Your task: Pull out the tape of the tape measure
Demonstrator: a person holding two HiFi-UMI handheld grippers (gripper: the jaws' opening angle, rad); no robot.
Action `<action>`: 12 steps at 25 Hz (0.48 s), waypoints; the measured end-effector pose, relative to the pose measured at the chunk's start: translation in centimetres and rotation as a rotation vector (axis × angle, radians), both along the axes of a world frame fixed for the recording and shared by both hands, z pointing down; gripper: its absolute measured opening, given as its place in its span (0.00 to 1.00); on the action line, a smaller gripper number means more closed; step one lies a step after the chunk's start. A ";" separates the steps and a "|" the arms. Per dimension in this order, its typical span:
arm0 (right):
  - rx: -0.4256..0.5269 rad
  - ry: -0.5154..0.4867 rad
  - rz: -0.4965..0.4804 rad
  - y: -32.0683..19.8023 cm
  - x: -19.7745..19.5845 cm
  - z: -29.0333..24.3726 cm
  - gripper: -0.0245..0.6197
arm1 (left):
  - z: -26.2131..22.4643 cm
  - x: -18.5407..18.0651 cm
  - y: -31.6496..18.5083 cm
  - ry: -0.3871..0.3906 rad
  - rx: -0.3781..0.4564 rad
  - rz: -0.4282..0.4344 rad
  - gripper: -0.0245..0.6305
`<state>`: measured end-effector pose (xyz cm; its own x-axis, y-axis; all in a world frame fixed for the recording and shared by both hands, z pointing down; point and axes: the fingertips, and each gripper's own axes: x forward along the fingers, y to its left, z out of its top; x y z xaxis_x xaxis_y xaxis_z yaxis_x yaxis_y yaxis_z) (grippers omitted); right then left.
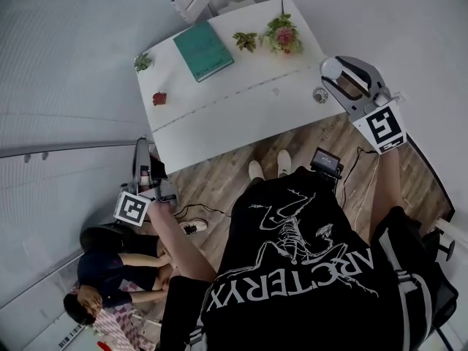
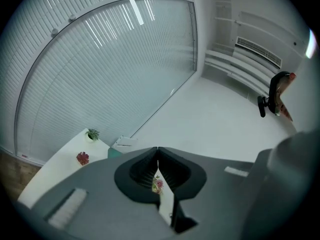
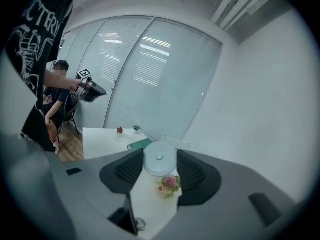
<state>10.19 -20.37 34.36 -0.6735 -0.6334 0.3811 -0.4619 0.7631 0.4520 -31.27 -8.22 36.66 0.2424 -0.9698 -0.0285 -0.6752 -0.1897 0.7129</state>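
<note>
A round pale-grey tape measure (image 3: 159, 161) sits between the jaws of my right gripper (image 3: 160, 155), which is shut on its case. In the head view the right gripper (image 1: 338, 75) hangs by the right end of the white table (image 1: 219, 115), with the tape measure (image 1: 331, 68) at its tip. No pulled-out tape shows in any view. My left gripper (image 1: 142, 148) is held off the table's left end, over the wooden floor. Its jaws meet with nothing between them in the left gripper view (image 2: 158, 153).
On the table lie a teal book (image 1: 203, 50), a pink flower pot (image 1: 283, 34), two small green plants (image 1: 246, 41), a red ornament (image 1: 159, 98) and a small round object (image 1: 319, 94). A seated person (image 1: 110, 269) is at lower left. Glass walls stand to the left.
</note>
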 end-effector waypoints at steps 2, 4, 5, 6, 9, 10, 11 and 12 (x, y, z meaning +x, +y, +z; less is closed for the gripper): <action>-0.022 -0.001 0.005 -0.4 -0.2 1.2 0.38 | 1.3 -0.1 -0.3 0.002 -0.038 -0.011 0.06; -0.060 -0.007 0.010 -0.9 -0.4 2.9 0.38 | 3.0 -0.2 -0.8 0.015 -0.081 -0.017 0.06; -0.084 -0.009 0.014 -1.1 -0.6 4.0 0.38 | 4.0 -0.1 -1.1 0.031 -0.101 -0.021 0.06; -0.112 -0.008 0.020 -1.4 -0.7 5.3 0.38 | 5.2 0.0 -1.4 0.054 -0.121 -0.025 0.06; -0.204 -0.002 0.044 -2.3 -1.0 10.1 0.38 | 9.9 -0.4 -2.5 0.070 -0.219 -0.050 0.06; -0.234 -0.004 0.055 -2.7 -1.1 11.8 0.38 | 12.0 -1.0 -2.8 0.030 -0.274 -0.066 0.06; -0.264 -0.003 0.068 -3.1 -1.2 13.7 0.38 | 14.1 -1.5 -3.1 -0.009 -0.329 -0.079 0.06; -0.295 0.004 0.079 -3.5 -1.2 15.6 0.38 | 16.0 -1.7 -3.3 -0.034 -0.376 -0.086 0.06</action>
<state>8.95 -23.84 50.00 -0.6251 -0.5449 0.5589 -0.5235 0.8238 0.2177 -33.01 -11.54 52.66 0.1542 -0.9278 0.3397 -0.7015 0.1394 0.6989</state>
